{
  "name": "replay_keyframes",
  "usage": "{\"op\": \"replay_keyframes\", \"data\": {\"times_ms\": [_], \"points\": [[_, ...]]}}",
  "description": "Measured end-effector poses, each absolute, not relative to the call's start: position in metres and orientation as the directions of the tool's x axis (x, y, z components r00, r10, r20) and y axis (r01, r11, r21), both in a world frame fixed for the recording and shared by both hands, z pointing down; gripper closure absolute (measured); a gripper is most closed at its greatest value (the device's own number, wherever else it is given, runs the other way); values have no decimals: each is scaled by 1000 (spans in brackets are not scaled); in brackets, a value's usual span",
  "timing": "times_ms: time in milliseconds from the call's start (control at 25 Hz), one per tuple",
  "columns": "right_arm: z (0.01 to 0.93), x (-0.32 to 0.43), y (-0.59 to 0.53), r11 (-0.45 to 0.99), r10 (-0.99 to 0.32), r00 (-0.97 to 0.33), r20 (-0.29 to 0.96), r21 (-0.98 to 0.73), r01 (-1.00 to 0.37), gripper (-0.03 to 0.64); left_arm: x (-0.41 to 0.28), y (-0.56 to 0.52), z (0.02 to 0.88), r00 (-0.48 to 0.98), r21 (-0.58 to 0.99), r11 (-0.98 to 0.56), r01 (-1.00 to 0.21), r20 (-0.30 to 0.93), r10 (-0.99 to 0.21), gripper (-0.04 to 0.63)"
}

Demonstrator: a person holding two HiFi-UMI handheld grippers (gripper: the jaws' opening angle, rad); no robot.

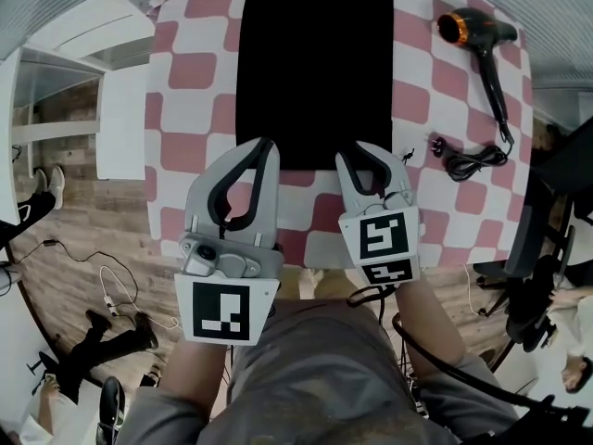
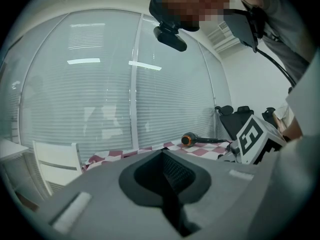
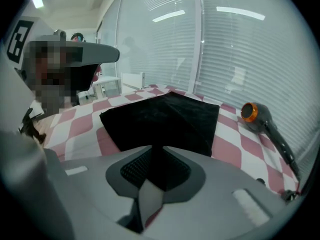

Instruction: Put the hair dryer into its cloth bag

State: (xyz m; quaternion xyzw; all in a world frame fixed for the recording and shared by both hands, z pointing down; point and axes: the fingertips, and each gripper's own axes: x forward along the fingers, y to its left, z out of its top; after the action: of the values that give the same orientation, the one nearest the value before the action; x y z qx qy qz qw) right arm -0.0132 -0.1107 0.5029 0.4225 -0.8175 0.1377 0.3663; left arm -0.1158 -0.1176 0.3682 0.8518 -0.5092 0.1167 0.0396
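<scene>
A black cloth bag (image 1: 315,68) lies flat in the middle of the red-and-white checked table (image 1: 190,68). The black hair dryer (image 1: 477,35) with its orange ring lies at the table's far right, and its cord and plug (image 1: 468,160) are coiled nearer me. My left gripper (image 1: 264,146) hovers at the bag's near left corner, jaws shut and empty. Over the near right corner hangs my right gripper (image 1: 359,156), also shut with nothing in it. In the right gripper view the bag (image 3: 165,119) lies just ahead of the jaws (image 3: 158,148), with the dryer (image 3: 257,115) to the right. The left gripper view looks level across the table past its jaws (image 2: 163,153) to the dryer (image 2: 189,140).
White furniture (image 1: 120,91) stands against the table's left side. A black office chair (image 1: 542,258) is at the right, and cables (image 1: 111,290) lie on the wood floor. Windows with blinds (image 2: 100,104) run behind the table.
</scene>
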Motion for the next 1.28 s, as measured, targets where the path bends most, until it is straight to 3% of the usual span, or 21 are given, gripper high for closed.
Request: {"op": "replay_keyframes", "data": {"times_ms": [40,80,360,400,440,480,840,920,960,1120,1280], "points": [[501,-14,-112,603,-600,-371,709,96,-792,586,-116,-117,370,455,-51,-479,-876,242,-857,595],[499,-14,-114,597,-610,-372,699,97,-796,591,-117,-117,371,455,-49,-479,-876,243,-857,595],[497,-26,-106,649,-565,-416,712,73,-757,584,-121,-117,370,454,-34,-475,-880,239,-858,595],[501,-28,-103,661,-551,-414,724,76,-747,539,-121,-117,369,454,-33,-474,-880,235,-859,595],[504,-29,-102,670,-544,-412,731,83,-737,539,-121,-116,369,456,-34,-476,-879,233,-859,595],[504,-31,-101,677,-542,-412,733,91,-730,586,-121,-116,370,458,-35,-478,-878,234,-858,595],[494,-37,-101,685,-552,-451,701,74,-724,588,-131,-114,376,444,-27,-464,-886,246,-862,595],[501,-37,-99,696,-520,-453,724,52,-716,508,-132,-114,377,445,-27,-465,-885,249,-860,595],[503,-37,-99,696,-511,-458,728,38,-717,508,-132,-114,378,446,-27,-467,-884,251,-859,595],[503,-38,-99,709,-494,-469,732,27,-705,511,-134,-114,385,445,-20,-466,-885,263,-856,595],[505,-45,-96,743,-479,-473,740,55,-667,588,-135,-113,389,441,-7,-460,-888,271,-855,595]]}}
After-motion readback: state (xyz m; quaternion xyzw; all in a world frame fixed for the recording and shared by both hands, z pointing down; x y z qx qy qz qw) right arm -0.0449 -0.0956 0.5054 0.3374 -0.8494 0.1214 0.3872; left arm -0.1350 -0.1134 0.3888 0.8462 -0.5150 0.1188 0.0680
